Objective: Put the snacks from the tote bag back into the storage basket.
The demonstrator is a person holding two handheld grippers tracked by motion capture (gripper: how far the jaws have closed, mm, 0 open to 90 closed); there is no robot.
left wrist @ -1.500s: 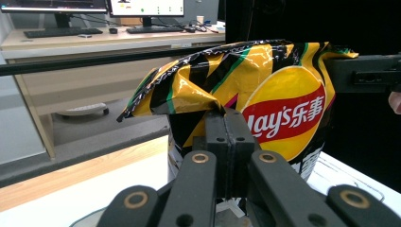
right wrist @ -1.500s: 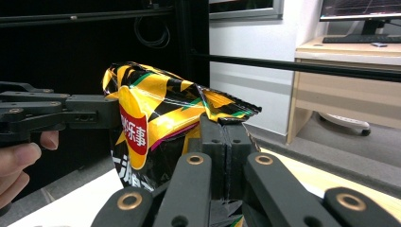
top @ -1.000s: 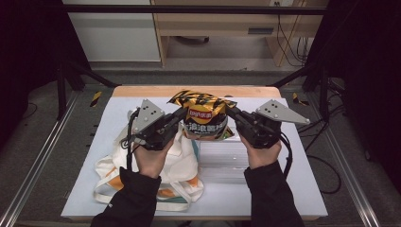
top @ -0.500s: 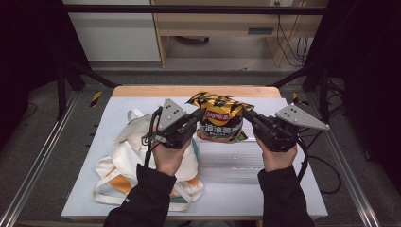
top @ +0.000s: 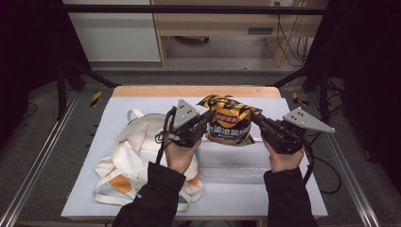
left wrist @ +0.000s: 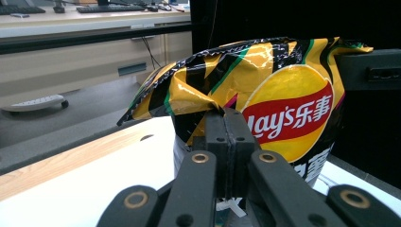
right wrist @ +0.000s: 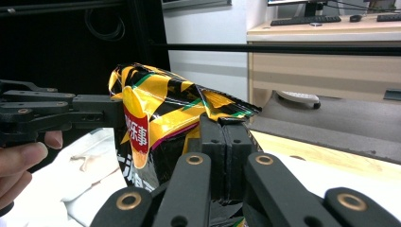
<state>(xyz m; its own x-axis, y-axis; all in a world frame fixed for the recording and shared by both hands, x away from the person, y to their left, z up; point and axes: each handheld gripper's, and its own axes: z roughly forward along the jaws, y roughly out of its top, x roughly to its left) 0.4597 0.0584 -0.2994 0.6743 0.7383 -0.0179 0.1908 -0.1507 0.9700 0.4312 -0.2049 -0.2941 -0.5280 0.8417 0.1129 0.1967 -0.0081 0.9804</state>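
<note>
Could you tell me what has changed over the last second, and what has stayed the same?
Both hands have carried the chip bag rightward across the table, away from the tote bag. The left tongs and right tongs still pinch its opposite edges; nothing was released. The tote bag stays crumpled at the left, and the clear plastic sheet remains flat on the table.

black grippers (top: 208, 124), grey plates, dark sleeves (top: 156, 196)

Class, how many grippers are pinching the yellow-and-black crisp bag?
2: the left gripper on the yellow-and-black crisp bag's left edge, the right gripper on its right edge.
</note>
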